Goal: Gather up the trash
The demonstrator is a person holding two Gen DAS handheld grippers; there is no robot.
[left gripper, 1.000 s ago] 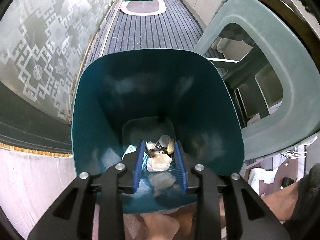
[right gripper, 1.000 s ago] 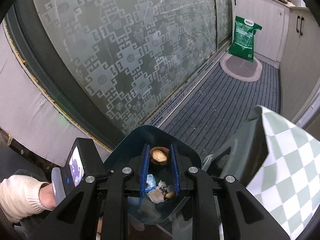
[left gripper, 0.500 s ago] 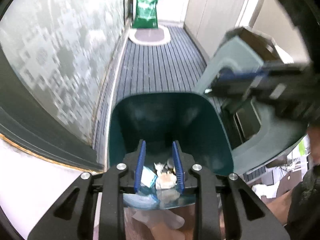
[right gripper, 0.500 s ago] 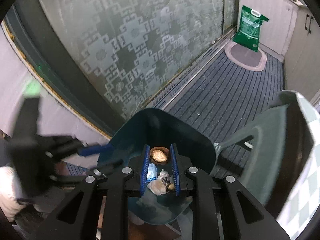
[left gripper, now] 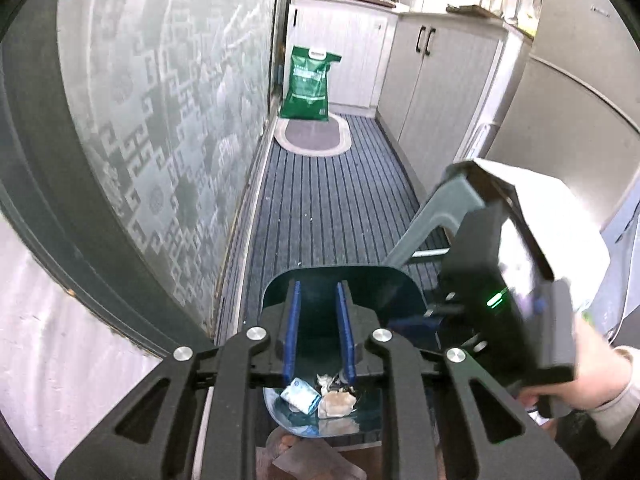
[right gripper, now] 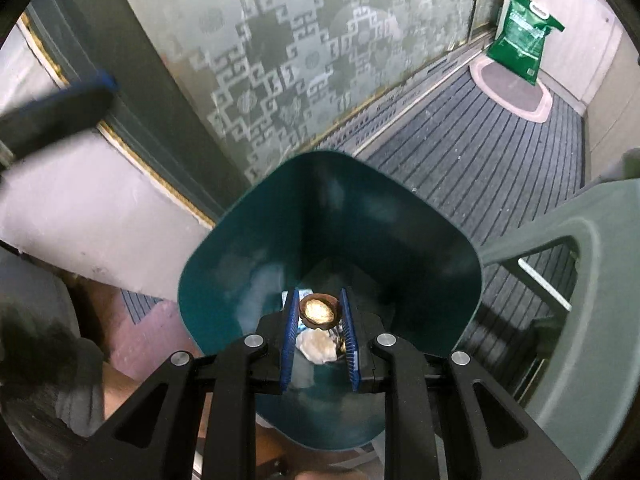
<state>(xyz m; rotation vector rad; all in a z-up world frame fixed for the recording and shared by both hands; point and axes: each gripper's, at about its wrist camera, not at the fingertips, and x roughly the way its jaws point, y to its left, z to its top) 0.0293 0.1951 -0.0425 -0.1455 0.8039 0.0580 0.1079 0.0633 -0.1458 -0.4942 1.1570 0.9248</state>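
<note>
A: What is in your right gripper (right gripper: 319, 312)?

B: Its blue fingers (right gripper: 291, 336) are clamped on a brown nut shell (right gripper: 318, 311), one pad on each side. Below the fingers sits the teal bin (right gripper: 248, 248), and you hold the shell over its mouth. A crumpled tissue (right gripper: 317, 346) lies on the bin's floor, under the fingers.

A: And your left gripper (left gripper: 318, 330)?

B: Its fingers (left gripper: 291, 332) stand a little apart with nothing between them; they have just been closing. They hang above the bin's near edge. A blue wrapper (left gripper: 300, 394) and the tissue lie in the bin below the fingers. Your hand (left gripper: 592, 376) holding the other gripper is to their right.
</note>
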